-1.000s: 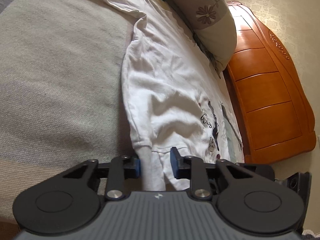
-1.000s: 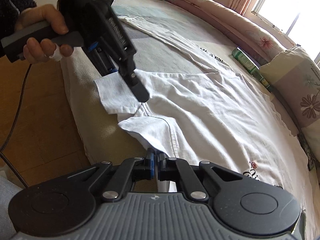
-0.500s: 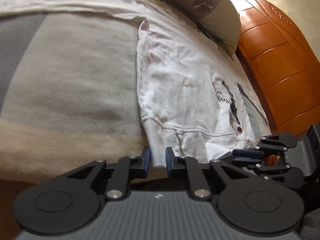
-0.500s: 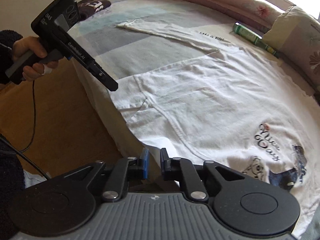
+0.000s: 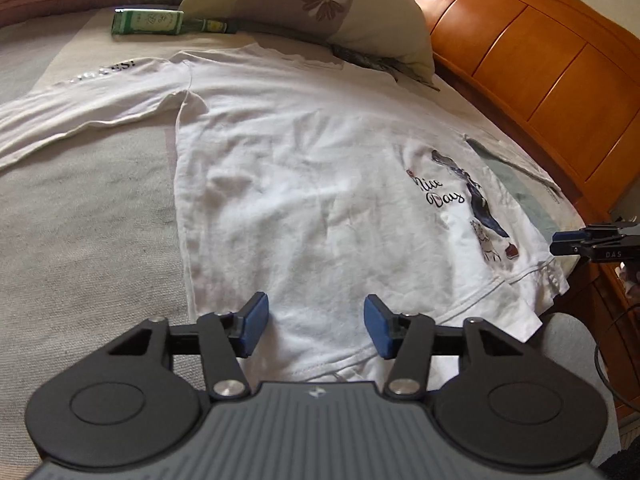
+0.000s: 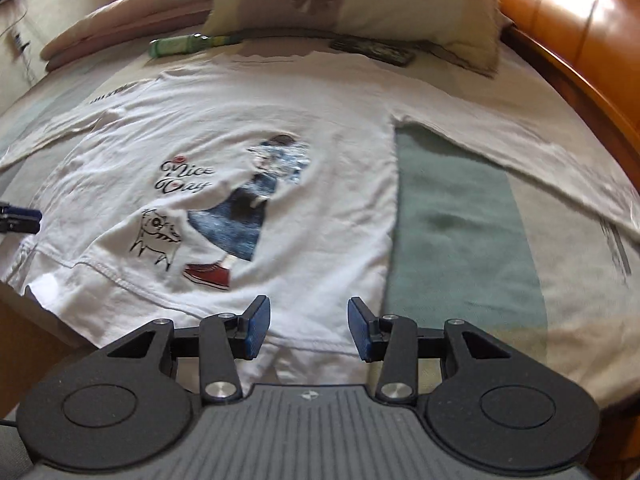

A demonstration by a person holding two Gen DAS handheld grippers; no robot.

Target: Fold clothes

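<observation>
White T-shirt point(image 5: 320, 184) lies spread flat, print side up, on the bed point(image 5: 80, 220) in front of you, its hem at the near edge of the mattress and its long sleeves stretched out to either side. The print point(image 6: 232, 208) shows a figure in a blue skirt and red shoes beside a small animal, with "Nice Day" in script next to it. More black lettering sits on the far left sleeve point(image 5: 100, 74), too small for you to read. "DAS" is printed on your right gripper's body as it shows in the left wrist view.

Your left gripper point(image 5: 316, 326) hovers over the hem with its blue pads spread wide, holding nothing. Your right gripper point(image 6: 308, 328) is likewise spread apart over the hem near the shirt's right side, gripping nothing.

Beyond the shirt, a green bottle point(image 5: 148, 22) lies on its side next to a flowered pillow point(image 5: 320, 4), with the wooden headboard point(image 5: 540, 60) to the right.
</observation>
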